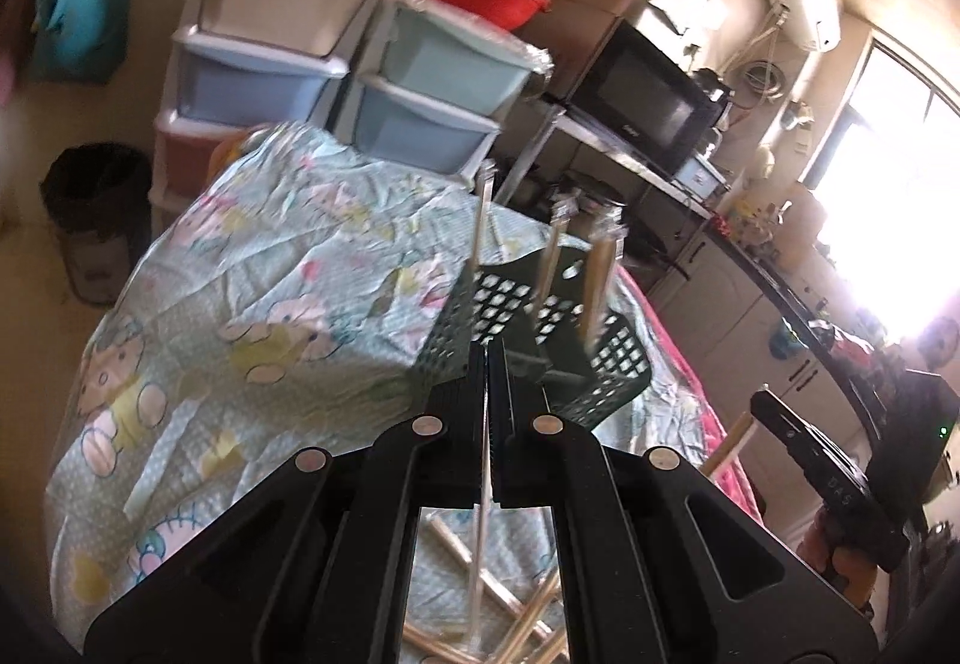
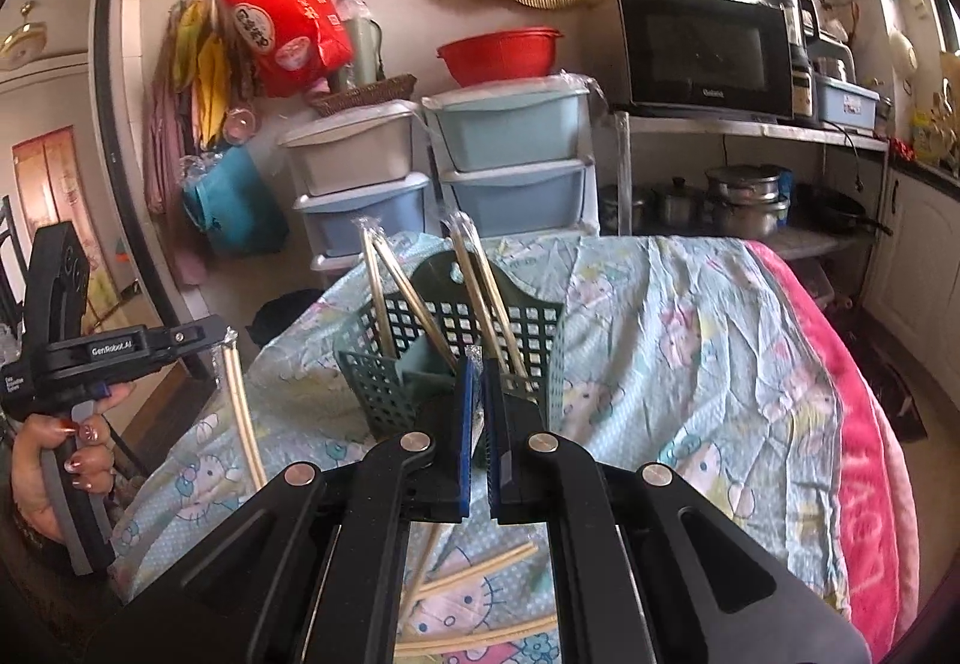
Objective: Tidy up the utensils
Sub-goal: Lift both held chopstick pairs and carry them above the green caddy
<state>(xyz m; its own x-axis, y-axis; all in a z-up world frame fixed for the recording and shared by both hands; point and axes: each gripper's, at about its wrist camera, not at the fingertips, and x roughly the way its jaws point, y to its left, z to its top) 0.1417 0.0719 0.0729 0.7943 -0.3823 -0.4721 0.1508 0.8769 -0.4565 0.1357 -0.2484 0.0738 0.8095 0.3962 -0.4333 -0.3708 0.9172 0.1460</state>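
Note:
A dark green perforated basket stands on the cloth-covered table with several wrapped chopstick pairs leaning upright in it. My left gripper is shut on a wrapped chopstick pair that runs straight up through its jaws, just in front of the basket. In the right wrist view that left gripper is at the far left, its pair hanging down. My right gripper is shut on another wrapped pair, close to the basket's front. Loose chopsticks lie on the cloth below both grippers.
Plastic drawer units and a shelf with a microwave and pots stand behind the table. A pink blanket covers the table's right side. A black bin sits on the floor at the left. A person's hand grips the left tool's handle.

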